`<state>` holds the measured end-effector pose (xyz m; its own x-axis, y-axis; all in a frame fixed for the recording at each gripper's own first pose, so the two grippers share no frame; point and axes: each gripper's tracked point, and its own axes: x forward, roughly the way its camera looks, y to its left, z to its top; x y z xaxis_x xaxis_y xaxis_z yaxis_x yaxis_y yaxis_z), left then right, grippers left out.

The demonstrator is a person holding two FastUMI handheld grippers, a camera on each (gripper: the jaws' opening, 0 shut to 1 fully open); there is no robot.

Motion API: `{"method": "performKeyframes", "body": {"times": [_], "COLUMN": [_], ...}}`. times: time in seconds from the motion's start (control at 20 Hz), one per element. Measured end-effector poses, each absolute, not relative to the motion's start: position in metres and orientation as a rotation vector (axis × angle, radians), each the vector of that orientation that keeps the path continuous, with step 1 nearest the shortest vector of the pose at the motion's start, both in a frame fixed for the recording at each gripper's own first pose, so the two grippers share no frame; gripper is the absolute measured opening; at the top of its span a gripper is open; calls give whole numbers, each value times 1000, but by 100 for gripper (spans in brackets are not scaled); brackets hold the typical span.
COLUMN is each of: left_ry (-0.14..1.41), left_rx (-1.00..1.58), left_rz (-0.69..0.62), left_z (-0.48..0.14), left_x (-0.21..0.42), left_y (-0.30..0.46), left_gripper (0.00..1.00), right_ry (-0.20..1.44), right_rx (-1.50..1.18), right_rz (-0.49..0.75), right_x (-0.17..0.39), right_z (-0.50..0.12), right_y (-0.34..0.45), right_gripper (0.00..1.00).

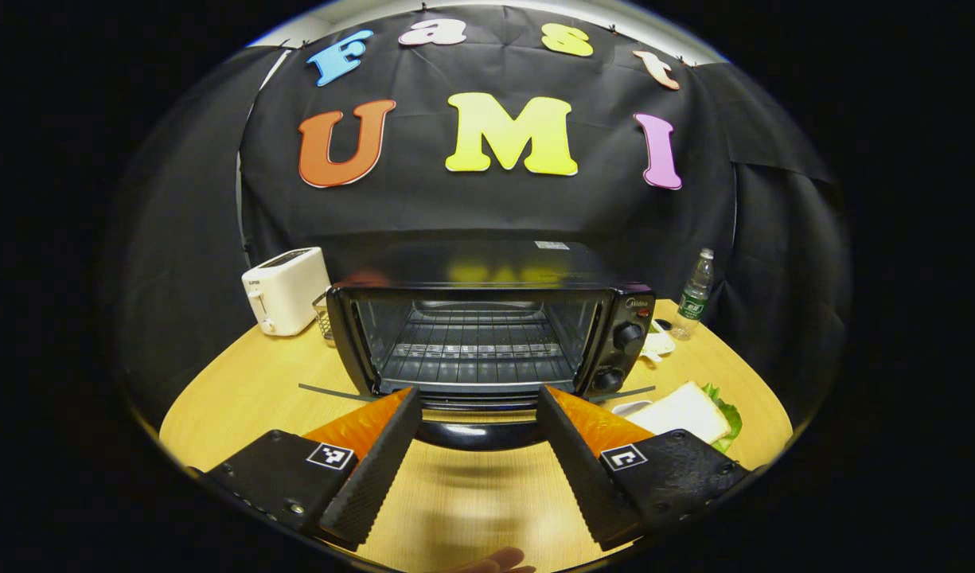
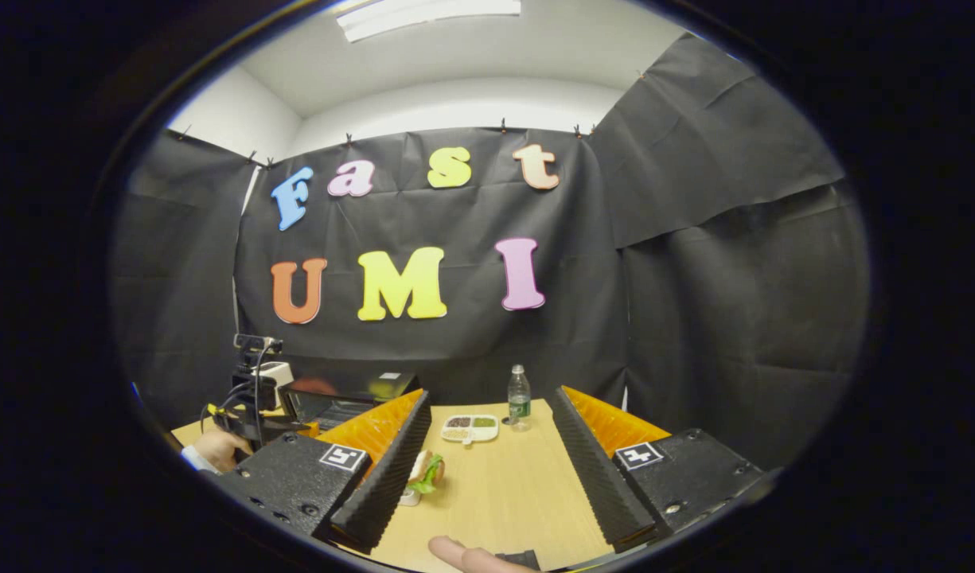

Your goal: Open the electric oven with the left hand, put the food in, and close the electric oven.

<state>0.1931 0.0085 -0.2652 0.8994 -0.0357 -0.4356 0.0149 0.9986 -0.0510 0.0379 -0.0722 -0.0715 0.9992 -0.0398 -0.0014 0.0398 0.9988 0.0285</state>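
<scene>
The black electric oven point(image 1: 487, 274) stands straight ahead in the left gripper view with its door folded down flat. Its wire rack point(image 1: 475, 350) is bare. The door's handle point(image 1: 475, 434) lies between the fingers of my left gripper point(image 1: 477, 394), which is open and not pressing on it. A sandwich point(image 1: 690, 410) with lettuce lies on a white plate right of the oven. In the right gripper view my right gripper point(image 2: 491, 394) hangs open above the table, the sandwich point(image 2: 426, 471) just beside its left finger. The oven point(image 2: 376, 386) and a hand point(image 2: 216, 446) are at the far left.
A white toaster point(image 1: 284, 290) stands left of the oven and a water bottle point(image 1: 696, 294) at the back right. A divided dish of grains point(image 2: 469, 428) sits by the bottle point(image 2: 519, 394). The wooden table point(image 1: 240, 390) has bare room in front.
</scene>
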Motion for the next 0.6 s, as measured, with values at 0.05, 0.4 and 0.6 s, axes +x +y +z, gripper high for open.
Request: {"method": "performKeyframes", "body": {"times": [0.05,0.4,0.6], "left_ry": [447,455,447], "left_rx": [-50,-50,-52], "left_rz": [-25,-27,-24], "left_z": [-268,-302,-318], "left_x": [189,158,148], "left_y": [8,6,6], "left_gripper": [97,97,98], "right_ry": [5,13,7], "right_rx": [28,13,7], "right_rz": [-40,-10,-7], "right_x": [38,36,35], "right_z": [-74,-74,-72], "right_y": [-72,-62,-57], "right_gripper": [96,96,96]}}
